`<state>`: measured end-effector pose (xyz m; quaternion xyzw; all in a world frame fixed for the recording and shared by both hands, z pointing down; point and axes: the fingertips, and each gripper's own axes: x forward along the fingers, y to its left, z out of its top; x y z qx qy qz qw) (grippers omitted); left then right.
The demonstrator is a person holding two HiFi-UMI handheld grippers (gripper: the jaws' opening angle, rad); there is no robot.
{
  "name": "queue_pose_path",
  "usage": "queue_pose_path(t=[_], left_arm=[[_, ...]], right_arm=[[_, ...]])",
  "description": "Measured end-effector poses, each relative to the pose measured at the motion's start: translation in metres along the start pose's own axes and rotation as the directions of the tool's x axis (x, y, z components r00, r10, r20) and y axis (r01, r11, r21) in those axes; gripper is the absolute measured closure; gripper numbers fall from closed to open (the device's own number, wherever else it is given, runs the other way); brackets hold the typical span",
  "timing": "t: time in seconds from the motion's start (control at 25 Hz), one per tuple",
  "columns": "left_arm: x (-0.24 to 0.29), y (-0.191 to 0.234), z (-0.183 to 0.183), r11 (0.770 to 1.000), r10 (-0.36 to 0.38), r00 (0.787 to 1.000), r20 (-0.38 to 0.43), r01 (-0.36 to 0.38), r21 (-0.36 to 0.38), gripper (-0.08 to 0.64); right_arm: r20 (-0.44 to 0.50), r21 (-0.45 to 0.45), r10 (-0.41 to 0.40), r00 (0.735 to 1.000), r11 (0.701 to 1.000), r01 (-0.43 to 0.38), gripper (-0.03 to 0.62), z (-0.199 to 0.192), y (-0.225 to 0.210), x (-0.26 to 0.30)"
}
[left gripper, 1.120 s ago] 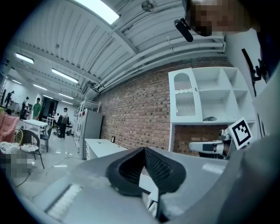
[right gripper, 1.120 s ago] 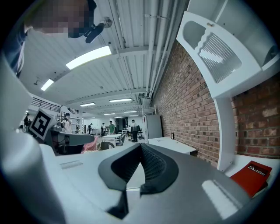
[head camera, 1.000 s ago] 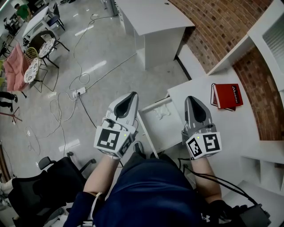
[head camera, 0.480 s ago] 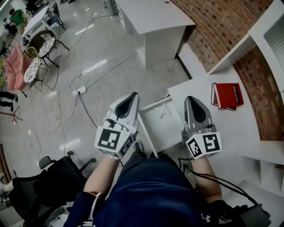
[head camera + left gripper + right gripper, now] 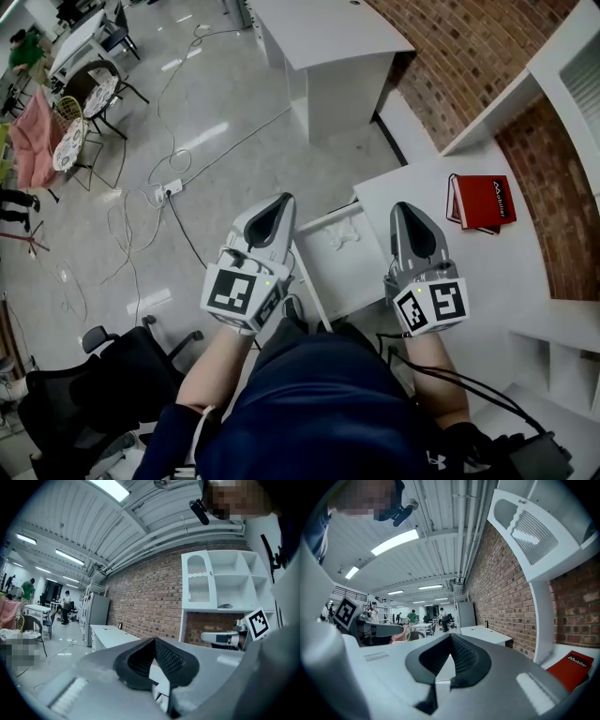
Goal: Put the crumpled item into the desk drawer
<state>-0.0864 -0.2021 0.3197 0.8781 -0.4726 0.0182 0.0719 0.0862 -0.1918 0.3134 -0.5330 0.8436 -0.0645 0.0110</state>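
Observation:
The white desk drawer stands pulled open between my two grippers in the head view. A small white crumpled item lies inside it near the far end. My left gripper hovers left of the drawer over the floor, its jaws shut with nothing between them. It is also shut and empty in its own view. My right gripper hangs over the white desk top just right of the drawer, shut and empty. Its own view shows the same. Neither gripper touches the item.
A red book lies on the desk by the brick wall. A second white desk stands farther back. Cables and a power strip run over the floor at left. A black office chair is at lower left.

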Motion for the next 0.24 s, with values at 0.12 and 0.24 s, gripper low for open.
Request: queue_pose_path(t=[0.12,0.24], left_arm=[[0.0028,-0.0034,0.0009,1.000,0.006,1.000,-0.004,-0.006,-0.002,0.558],[0.0065,-0.0075,0.0051,1.000,0.015,1.000,-0.008,-0.015,-0.010,0.558]], right_arm=[[-0.003,0.002,0.003,1.000,1.000,-0.003,0.591,-0.0007,-0.0040,-0.0010],[-0.004,0.003,0.005,1.000,1.000,-0.005,0.591,-0.0006,-0.0083,-0.0023]])
